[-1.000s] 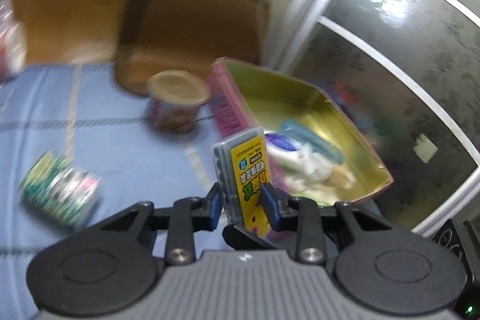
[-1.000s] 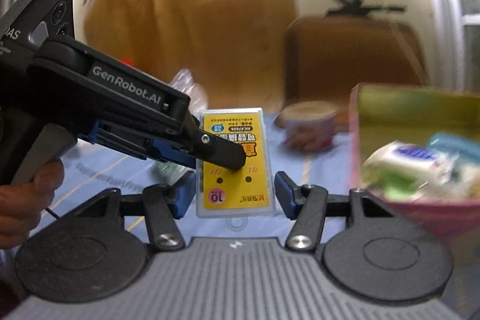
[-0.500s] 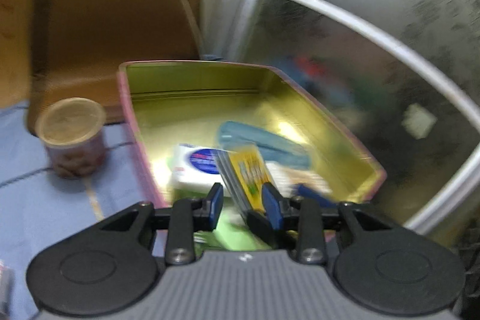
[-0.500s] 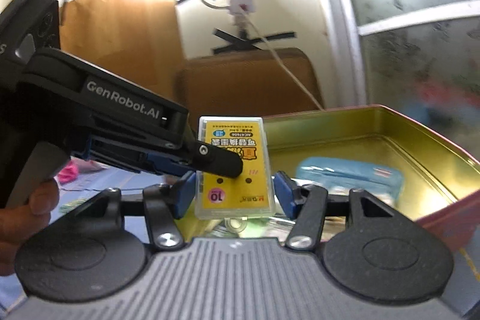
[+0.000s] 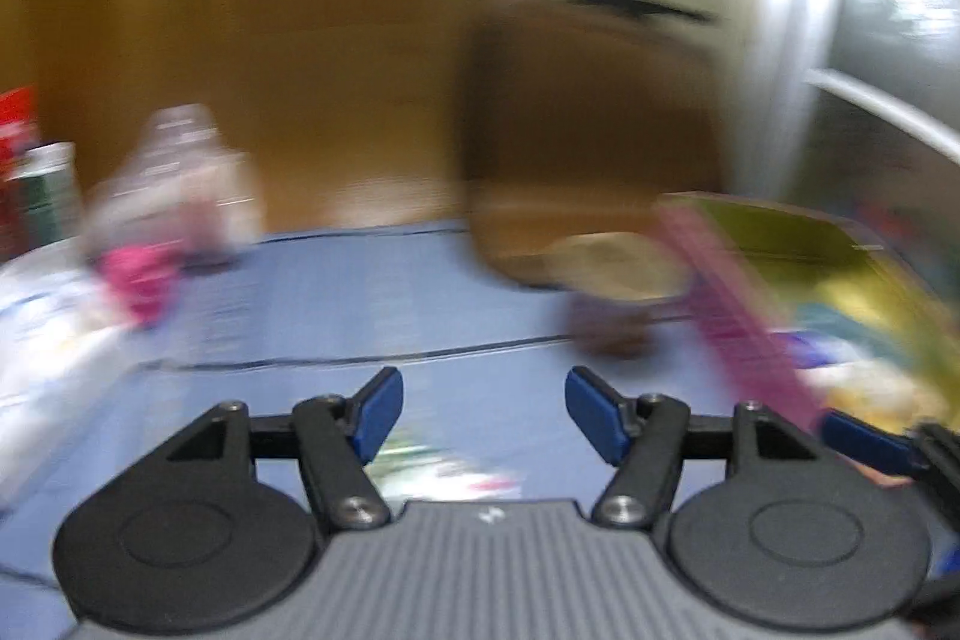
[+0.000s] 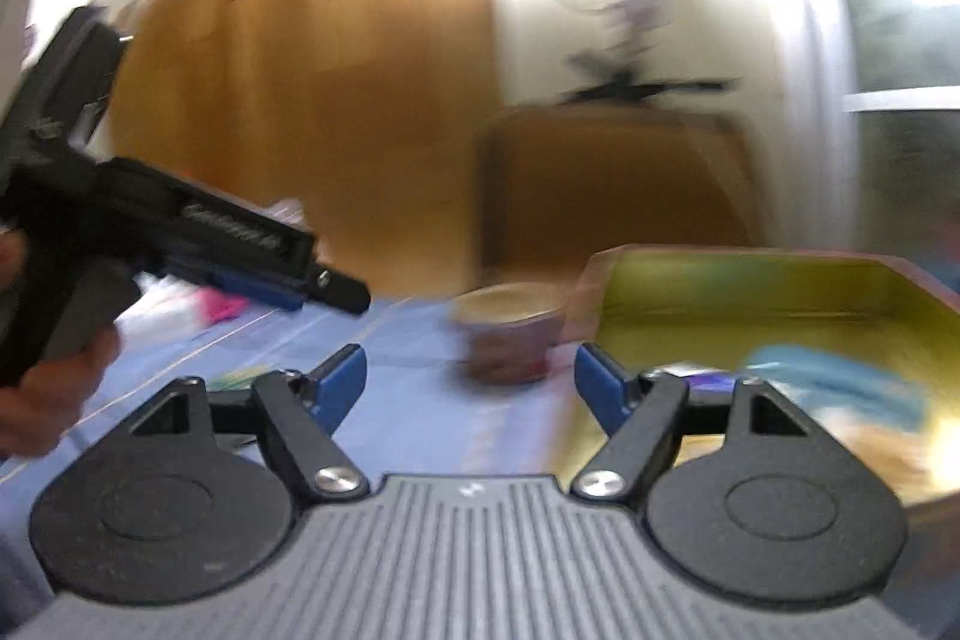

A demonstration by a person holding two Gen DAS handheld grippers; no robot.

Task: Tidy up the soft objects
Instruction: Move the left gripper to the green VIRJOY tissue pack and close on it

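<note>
Both views are smeared by motion blur. The left claw point(image 5: 483, 415) stands released over the blue tabletop point(image 5: 372, 304); its jaws have just been opening and nothing sits between the blue pads. The right claw point(image 6: 470, 381) is likewise released, its jaws also just widened, with only tabletop and a blurred brown cup point(image 6: 510, 334) seen through the gap. The landmark is the pink-walled tin point(image 6: 780, 292) with its gold inside: it stands just right of the cup, and soft things lie in it, among them a light blue pack point(image 6: 840, 382), though the blur hides what the others are. In the right wrist view the left claw's black body reaches in well left of the tin, a hand point(image 6: 48, 388) gripping its handle. Far left of the tin, a pink and white heap point(image 5: 144, 244) of packets rests on the tabletop, too blurred to name.
</note>
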